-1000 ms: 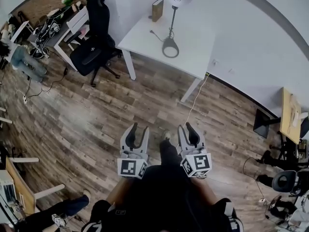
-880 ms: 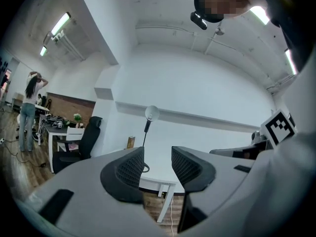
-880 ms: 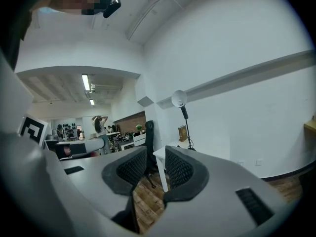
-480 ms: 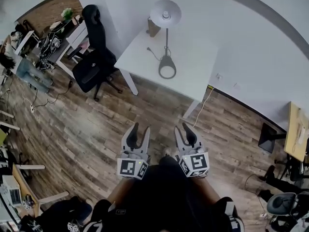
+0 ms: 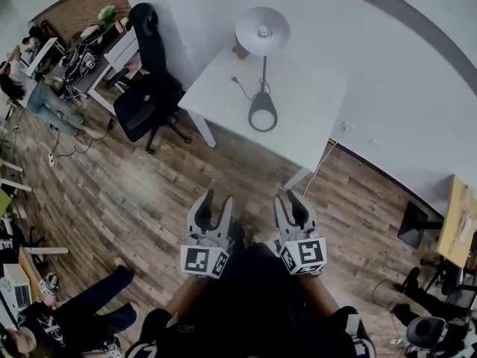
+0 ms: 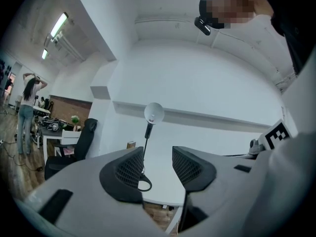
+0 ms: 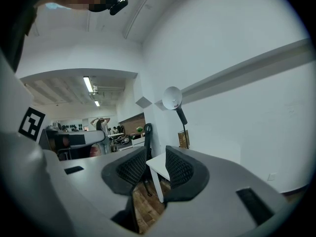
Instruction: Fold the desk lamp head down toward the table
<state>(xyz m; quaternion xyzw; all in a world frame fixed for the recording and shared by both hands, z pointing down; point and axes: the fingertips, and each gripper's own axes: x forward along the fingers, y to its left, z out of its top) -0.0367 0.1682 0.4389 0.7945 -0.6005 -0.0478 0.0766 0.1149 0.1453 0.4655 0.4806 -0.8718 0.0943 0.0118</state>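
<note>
Grippers are hovering side by side over the brown wood-plank floor (image 5: 149, 192), both well apart from the white rectangular table (image 5: 313, 103) on the far side of the room. The left gripper (image 5: 217, 198) is pointing level toward the table. Its dark ribbed jaws are opening, with nothing between them. The right gripper (image 5: 287, 196), just beside it, is holding its jaws spread too, pinching nothing. Only floor and a table leg are showing through the gap.

The white desk lamp (image 5: 264, 73) with a thin black stem is standing near the far left corner of the table, on a dark ring-shaped base (image 5: 262, 114). Its round white lamp head (image 5: 262, 30) is sitting raised at the top of the upright stem, high above the tabletop and not folded down. A thin dark cable (image 5: 242, 88) is trailing across the table to the left of the base. A small brown book-like block (image 5: 240, 51) is standing behind the lamp against the white wall, partly hidden by the head.

Left of the table, a black office chair (image 5: 149, 88) is standing on the floor. Farther left, a person in jeans (image 5: 37, 99) is standing by a cluttered desk (image 5: 89, 51). Another person's dark-trousered legs (image 5: 82, 319) are stretching across the near left floor.
</note>
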